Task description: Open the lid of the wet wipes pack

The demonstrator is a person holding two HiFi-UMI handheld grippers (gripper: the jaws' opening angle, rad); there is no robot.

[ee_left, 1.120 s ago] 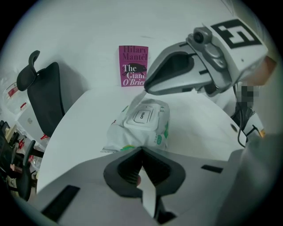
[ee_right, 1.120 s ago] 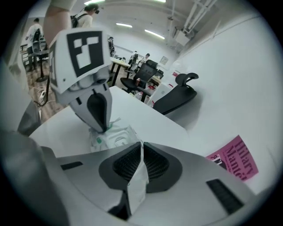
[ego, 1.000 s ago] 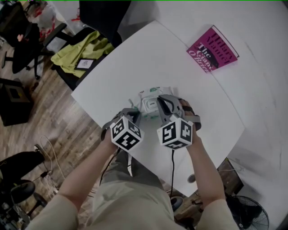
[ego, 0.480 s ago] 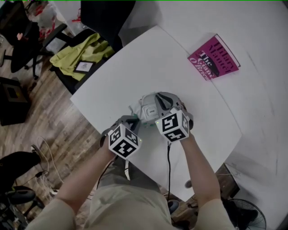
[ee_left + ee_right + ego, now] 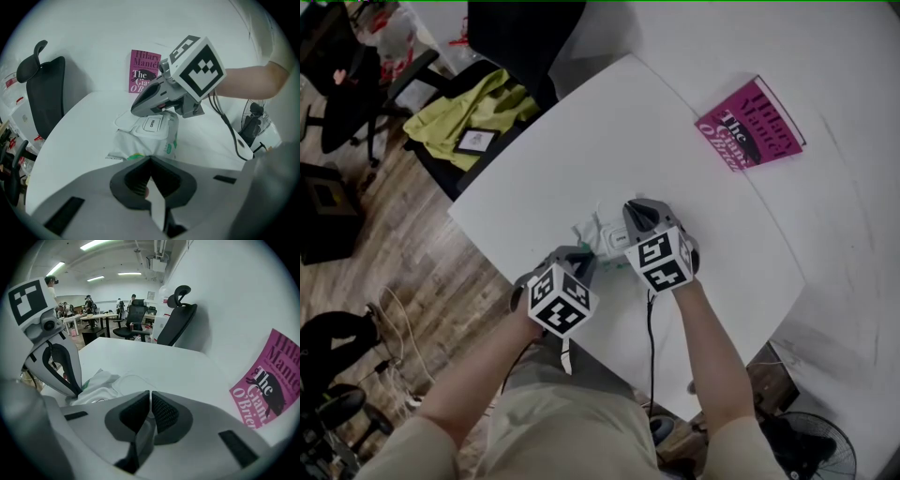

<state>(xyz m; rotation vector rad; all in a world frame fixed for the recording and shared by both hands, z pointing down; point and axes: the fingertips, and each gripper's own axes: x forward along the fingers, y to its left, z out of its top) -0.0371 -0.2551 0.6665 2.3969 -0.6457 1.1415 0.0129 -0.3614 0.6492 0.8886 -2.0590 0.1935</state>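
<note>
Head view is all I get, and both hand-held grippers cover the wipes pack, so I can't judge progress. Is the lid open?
Observer: Seemingly yes. The left gripper view shows the lid lying flat on the table beyond the wet wipes pack.
Operator: Is the right hand-held gripper on it?
Observer: The right hand-held gripper is at its near edge. Its jaws are closing, pads almost together, with a pale sliver, seemingly the lid's edge, between them.
Operator: And the left hand-held gripper?
Observer: The left hand-held gripper is shut on the pack's near seam.
</note>
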